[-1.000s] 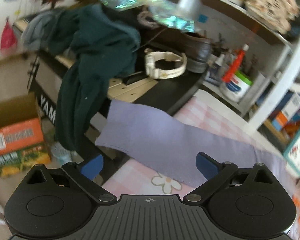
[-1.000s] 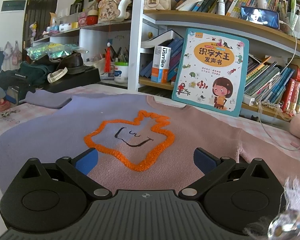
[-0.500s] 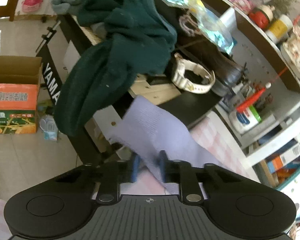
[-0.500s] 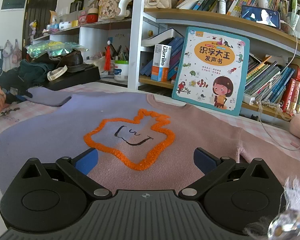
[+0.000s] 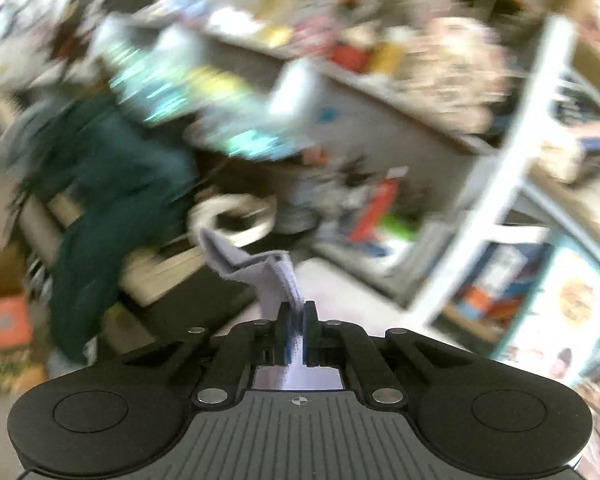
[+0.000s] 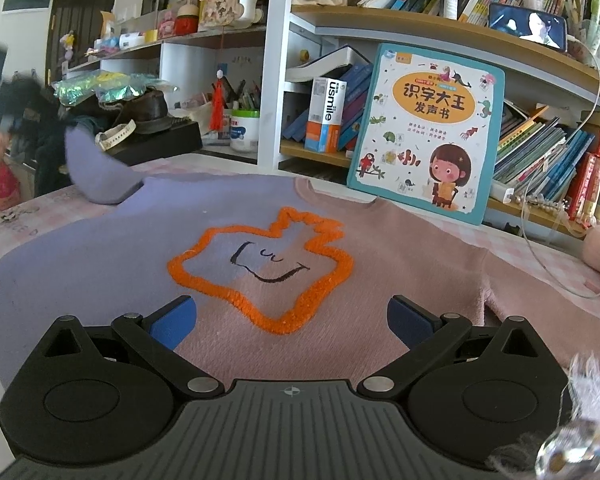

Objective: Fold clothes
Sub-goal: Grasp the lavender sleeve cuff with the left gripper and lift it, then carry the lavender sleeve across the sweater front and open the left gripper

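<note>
Your left gripper (image 5: 296, 312) is clamped on the lilac sleeve (image 5: 260, 268) at frame centre. Your right gripper (image 6: 292, 316), jaws apart and empty, hovers over the sweater (image 6: 140, 240) spread on the table (image 6: 16, 216). A picture book (image 6: 428, 132) leans just behind its collar; a dark garment (image 5: 112, 200) hangs at left.

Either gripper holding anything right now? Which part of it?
The left gripper is shut on the sweater's purple sleeve, pinched near its cuff end. The right gripper is open over the sweater's front, holding nothing.
</note>
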`<state>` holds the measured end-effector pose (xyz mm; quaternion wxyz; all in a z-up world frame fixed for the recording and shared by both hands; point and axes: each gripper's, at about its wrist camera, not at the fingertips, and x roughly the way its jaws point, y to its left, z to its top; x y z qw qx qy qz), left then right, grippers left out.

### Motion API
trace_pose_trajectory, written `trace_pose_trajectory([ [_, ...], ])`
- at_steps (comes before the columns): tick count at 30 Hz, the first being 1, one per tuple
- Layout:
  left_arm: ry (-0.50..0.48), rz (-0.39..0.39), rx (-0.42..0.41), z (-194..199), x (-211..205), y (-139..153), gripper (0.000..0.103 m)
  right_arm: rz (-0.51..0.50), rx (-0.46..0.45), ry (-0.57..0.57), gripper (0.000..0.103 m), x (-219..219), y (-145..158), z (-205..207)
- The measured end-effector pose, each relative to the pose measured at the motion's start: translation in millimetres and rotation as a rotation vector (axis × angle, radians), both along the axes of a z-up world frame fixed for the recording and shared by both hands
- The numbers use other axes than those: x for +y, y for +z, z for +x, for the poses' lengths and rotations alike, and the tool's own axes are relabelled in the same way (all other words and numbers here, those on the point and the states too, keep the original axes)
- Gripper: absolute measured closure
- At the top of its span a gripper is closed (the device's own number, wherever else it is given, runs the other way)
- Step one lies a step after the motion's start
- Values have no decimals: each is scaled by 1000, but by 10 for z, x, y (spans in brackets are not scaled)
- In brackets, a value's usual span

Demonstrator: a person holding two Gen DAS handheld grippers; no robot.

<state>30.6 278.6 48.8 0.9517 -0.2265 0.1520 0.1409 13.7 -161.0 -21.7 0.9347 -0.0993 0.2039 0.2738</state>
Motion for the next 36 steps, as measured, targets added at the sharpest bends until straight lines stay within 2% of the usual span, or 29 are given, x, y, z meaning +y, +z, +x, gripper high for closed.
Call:
trace_pose_trajectory([
  [6,-202,75,-60,377,-776,441,100,-1,-3,-8,1,-1,-1,-6],
  [12,-372,105,-71,742,-1599,551,100,10,-14,-17,1,-26,6,-15],
  [16,-469,143,-37,991,-2145,462,100,15,-14,-22,1,-43,11,-8],
  [21,-557,140,31,1216,-2654,192,100,16,-12,-26,1,-51,9,-1],
  [26,-632,140,116,1346,-3052,-127,100,15,-7,-25,1,-55,13,8],
  [31,-694,146,199,1433,-3280,-411,99,13,-4,-25,1,-56,9,14],
  [32,-701,140,214,1456,-3298,-452,97,11,-3,-25,1,-55,8,18],
  [34,-704,120,225,1467,-3291,-483,85,-10,8,-27,0,-28,-6,39],
  [36,-731,115,198,1392,-3282,-444,65,-23,12,-20,1,-10,-17,44],
])
